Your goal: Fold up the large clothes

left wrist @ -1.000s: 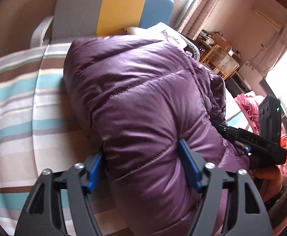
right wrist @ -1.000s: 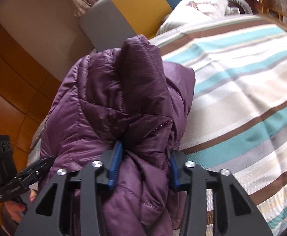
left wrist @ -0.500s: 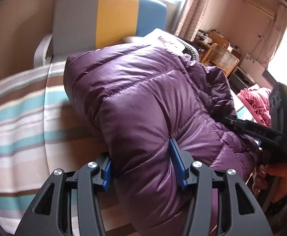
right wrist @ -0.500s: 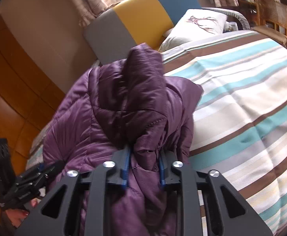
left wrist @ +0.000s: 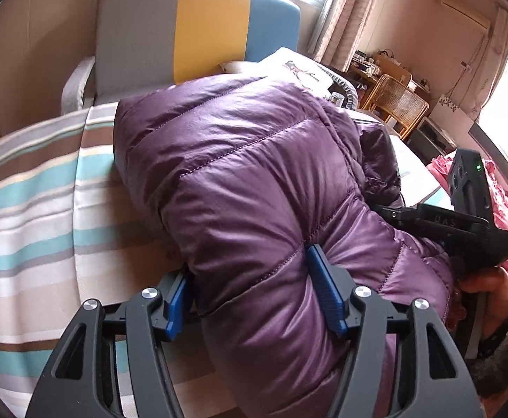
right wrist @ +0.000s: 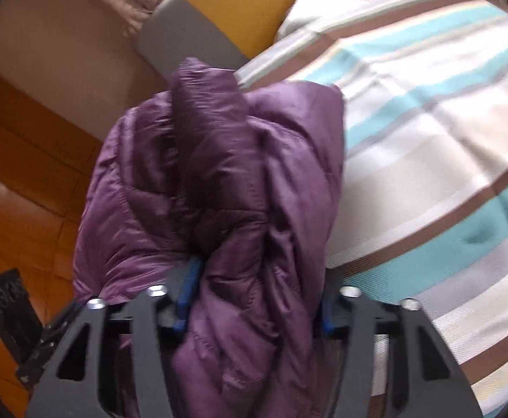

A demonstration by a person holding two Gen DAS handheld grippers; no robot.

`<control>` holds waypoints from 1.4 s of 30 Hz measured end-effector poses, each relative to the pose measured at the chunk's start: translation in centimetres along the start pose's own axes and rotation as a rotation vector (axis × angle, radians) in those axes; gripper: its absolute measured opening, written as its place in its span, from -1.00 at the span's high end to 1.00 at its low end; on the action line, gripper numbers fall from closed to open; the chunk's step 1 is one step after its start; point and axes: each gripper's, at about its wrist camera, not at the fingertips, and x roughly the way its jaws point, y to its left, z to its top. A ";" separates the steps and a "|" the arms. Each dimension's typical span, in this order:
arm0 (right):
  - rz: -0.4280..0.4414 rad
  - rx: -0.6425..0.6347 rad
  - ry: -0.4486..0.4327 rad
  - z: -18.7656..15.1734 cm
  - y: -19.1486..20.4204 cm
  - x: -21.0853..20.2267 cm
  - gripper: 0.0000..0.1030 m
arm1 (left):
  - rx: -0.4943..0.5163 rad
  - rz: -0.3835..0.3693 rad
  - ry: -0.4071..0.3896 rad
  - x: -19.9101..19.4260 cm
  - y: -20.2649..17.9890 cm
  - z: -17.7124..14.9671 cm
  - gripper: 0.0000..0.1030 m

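Striped bedspread (left wrist: pixel 27 209) carries the quilted purple puffer jacket (left wrist: pixel 247 181), already bundled thick — left gripper (left wrist: pixel 254 299) and right gripper (right wrist: pixel 254 292) both loosening, jacket between fingers; release and tidying remain.

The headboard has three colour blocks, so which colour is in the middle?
The yellow block is the middle one on the headboard, with grey on one side and blue on the other.

Glossy quilted purple jacket (left wrist: pixel 254 181) on matt woven striped bedspread (left wrist: pixel 27 209); glossy wood floor (right wrist: pixel 20 191)
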 end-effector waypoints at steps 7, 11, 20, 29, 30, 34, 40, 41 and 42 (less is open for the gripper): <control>-0.067 -0.117 -0.100 -1.1 3.1 -2.2 0.46 | 0.025 0.026 -0.056 -1.8 -1.3 0.4 0.06; -0.081 -0.150 -0.151 -2.0 5.0 -3.2 0.46 | 0.026 0.025 -0.091 -3.3 -1.3 0.6 0.08; -0.025 -0.221 -0.210 -1.4 10.4 -4.3 0.46 | -0.019 0.053 -0.185 -8.4 1.5 0.5 0.08; 0.062 -0.291 -0.154 -1.8 17.7 0.4 0.46 | -0.101 0.174 -0.235 -13.3 8.7 -0.6 0.08; 0.072 -0.301 -0.141 -1.9 18.7 1.4 0.46 | -0.111 0.186 -0.235 -13.6 9.5 -0.7 0.08; 0.114 -0.324 -0.089 -2.2 22.1 4.9 0.46 | -0.164 0.244 -0.239 -14.9 13.5 -1.4 0.08; 0.143 -0.374 -0.038 -2.2 25.4 9.8 0.46 | -0.222 0.325 -0.244 -15.9 18.4 -2.5 0.08; 0.142 -0.381 -0.029 -2.2 26.0 10.7 0.46 | -0.228 0.334 -0.241 -15.8 18.8 -2.6 0.08; 0.141 -0.386 -0.023 -2.1 26.2 11.4 0.46 | -0.238 0.346 -0.235 -15.6 19.7 -2.6 0.08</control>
